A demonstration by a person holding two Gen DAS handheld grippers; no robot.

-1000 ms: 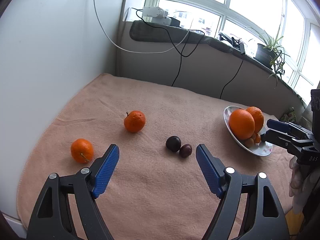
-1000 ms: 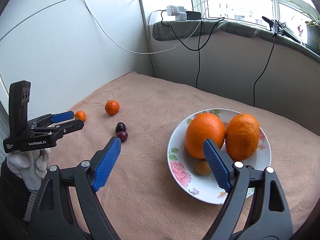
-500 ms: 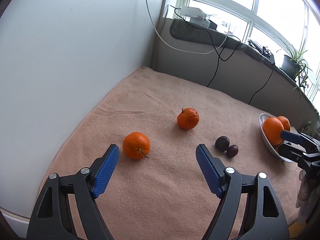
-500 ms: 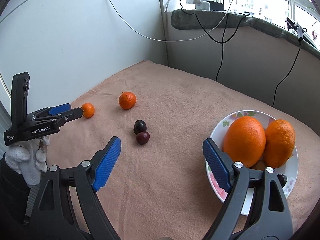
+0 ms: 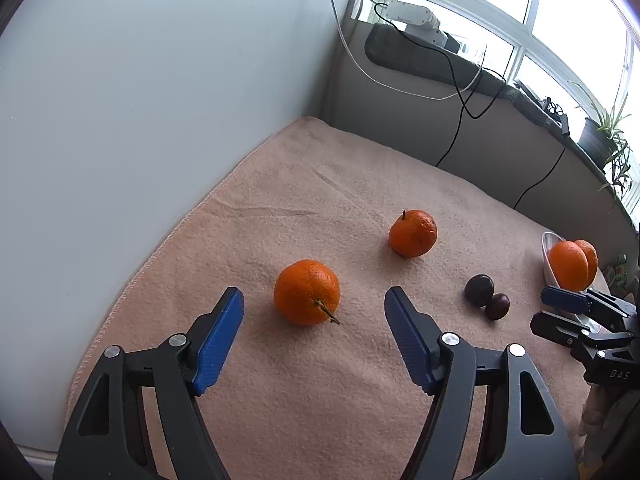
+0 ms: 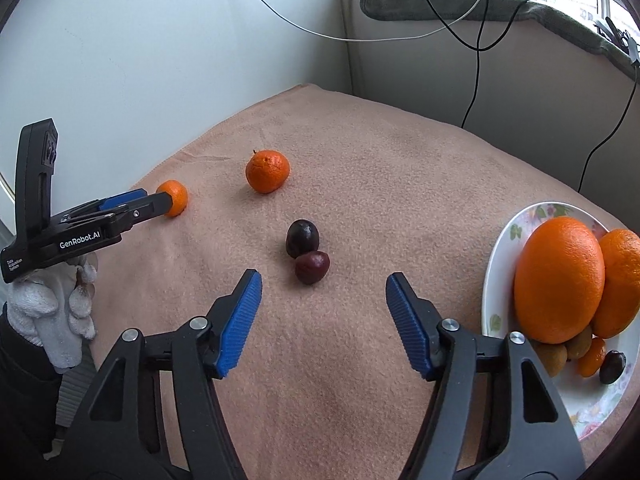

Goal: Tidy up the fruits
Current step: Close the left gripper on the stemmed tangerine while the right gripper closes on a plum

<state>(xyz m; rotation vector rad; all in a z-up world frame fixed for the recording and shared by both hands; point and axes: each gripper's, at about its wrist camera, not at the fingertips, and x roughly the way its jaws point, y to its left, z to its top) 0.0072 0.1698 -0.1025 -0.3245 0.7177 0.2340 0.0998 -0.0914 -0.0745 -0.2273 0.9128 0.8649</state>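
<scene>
A stemmed tangerine [image 5: 307, 292] lies on the peach towel [image 5: 320, 400] just ahead of my open, empty left gripper [image 5: 314, 312]; it also shows in the right wrist view [image 6: 173, 197]. A second tangerine [image 5: 413, 233] [image 6: 267, 171] lies farther back. Two dark plums [image 6: 303, 237] [image 6: 312, 267] touch each other just ahead of my open, empty right gripper [image 6: 323, 292]. A floral plate [image 6: 496, 264] at the right holds two big oranges [image 6: 558, 280] and several small fruits.
A white wall [image 5: 120, 120] borders the towel on the left. A ledge [image 6: 500, 60] with hanging cables [image 6: 476, 20] runs along the back. A potted plant [image 5: 600, 140] stands on the sill at far right.
My left gripper has swung left and closed in on the stemmed tangerine. My right gripper has swung left from the plate to face the two plums.
</scene>
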